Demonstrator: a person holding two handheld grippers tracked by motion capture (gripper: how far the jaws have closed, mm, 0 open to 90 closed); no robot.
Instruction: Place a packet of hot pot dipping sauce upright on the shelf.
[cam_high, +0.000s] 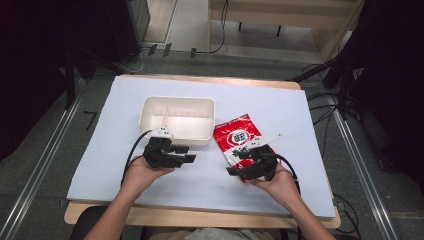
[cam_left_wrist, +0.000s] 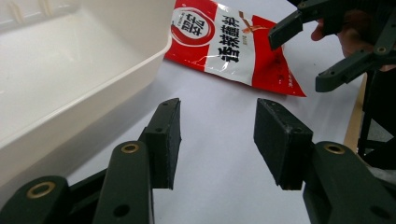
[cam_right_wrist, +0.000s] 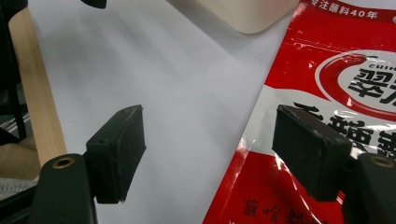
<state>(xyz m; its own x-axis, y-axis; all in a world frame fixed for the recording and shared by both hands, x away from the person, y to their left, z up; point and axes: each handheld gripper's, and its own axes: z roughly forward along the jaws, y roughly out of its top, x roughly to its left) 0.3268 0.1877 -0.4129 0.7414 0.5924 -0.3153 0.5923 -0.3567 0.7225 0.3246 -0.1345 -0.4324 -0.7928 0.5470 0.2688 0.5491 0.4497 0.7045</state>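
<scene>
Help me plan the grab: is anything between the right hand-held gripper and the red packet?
Nothing visible. The right hand-held gripper hangs open over the red packet's edge, with bare table cover between its jaws.

Your high view looks forward and down over the whole pale blue surface (cam_high: 280, 107). Both gripper views sit low and close, looking along their jaws; all three share the glossy red-and-white plastic sachet (cam_high: 237, 136) (cam_left_wrist: 233, 44) (cam_right_wrist: 336, 93).

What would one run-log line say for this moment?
left tool: open, empty, beside white tray | right tool: open over red sauce packet edge | packet: flat on table
</scene>
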